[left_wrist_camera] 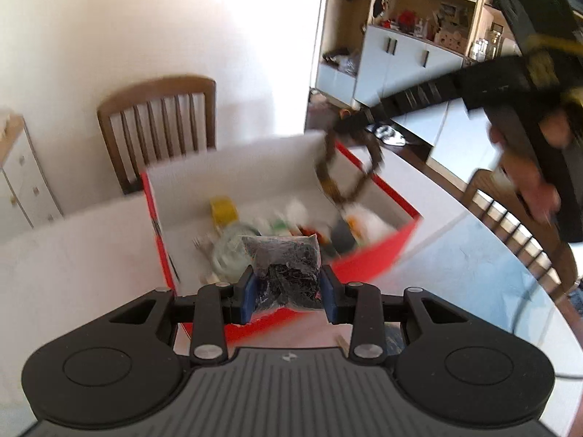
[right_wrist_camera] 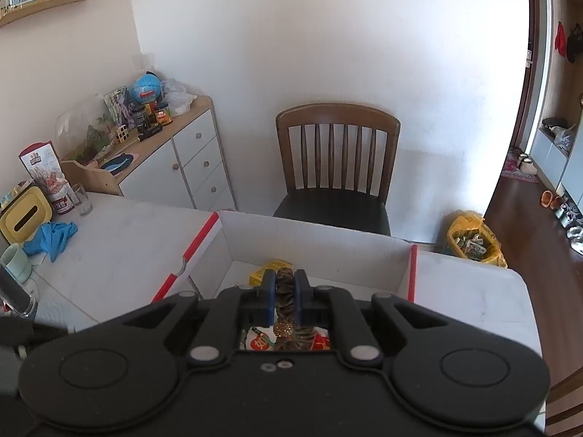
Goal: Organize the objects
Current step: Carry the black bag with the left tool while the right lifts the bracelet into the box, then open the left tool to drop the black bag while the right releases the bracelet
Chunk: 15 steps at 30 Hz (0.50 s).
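Left gripper [left_wrist_camera: 288, 291] clamps a clear bag of dark pieces [left_wrist_camera: 286, 269]; right gripper [right_wrist_camera: 285, 293] clamps a brown beaded loop [right_wrist_camera: 285, 296]. Both hang over the red-edged white cardboard box [right_wrist_camera: 317, 238] at the table's far edge. Several items already boxed; these two remain.

My left hand-held gripper [left_wrist_camera: 288, 293] has its blue pads [left_wrist_camera: 247, 300] pressed in on a small bag of dark bits [left_wrist_camera: 288, 273]. My right hand-held gripper [right_wrist_camera: 285, 293] is nearly closed, pinching a brown beaded loop [right_wrist_camera: 285, 291]; in the left wrist view it is blurred, seemingly reaching in from the upper right with my right hand [left_wrist_camera: 535, 182] around its handle.
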Tool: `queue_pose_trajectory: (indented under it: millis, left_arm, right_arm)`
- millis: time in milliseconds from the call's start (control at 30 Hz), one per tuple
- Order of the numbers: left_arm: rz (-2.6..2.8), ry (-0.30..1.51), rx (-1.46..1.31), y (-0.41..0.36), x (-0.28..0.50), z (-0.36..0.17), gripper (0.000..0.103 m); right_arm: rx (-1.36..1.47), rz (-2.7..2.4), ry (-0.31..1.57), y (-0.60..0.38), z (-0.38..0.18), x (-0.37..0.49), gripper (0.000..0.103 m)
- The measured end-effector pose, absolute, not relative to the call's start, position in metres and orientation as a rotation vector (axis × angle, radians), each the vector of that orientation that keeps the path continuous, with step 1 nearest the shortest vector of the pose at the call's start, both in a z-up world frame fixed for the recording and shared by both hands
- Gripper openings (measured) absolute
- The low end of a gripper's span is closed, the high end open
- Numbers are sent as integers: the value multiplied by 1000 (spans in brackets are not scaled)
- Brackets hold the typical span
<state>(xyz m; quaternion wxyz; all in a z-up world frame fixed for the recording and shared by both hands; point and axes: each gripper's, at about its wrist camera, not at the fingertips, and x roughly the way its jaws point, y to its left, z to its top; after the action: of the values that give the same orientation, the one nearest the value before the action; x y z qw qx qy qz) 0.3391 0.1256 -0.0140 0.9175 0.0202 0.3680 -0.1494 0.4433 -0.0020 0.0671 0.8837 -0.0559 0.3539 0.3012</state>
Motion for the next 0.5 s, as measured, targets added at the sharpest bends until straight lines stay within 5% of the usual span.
queue_pose_trajectory:
  millis: [500]
  left_arm:
    - [-253,854,123,113,426,-61,35]
  right_arm:
    - [-124,594,815,1,23,459,9]
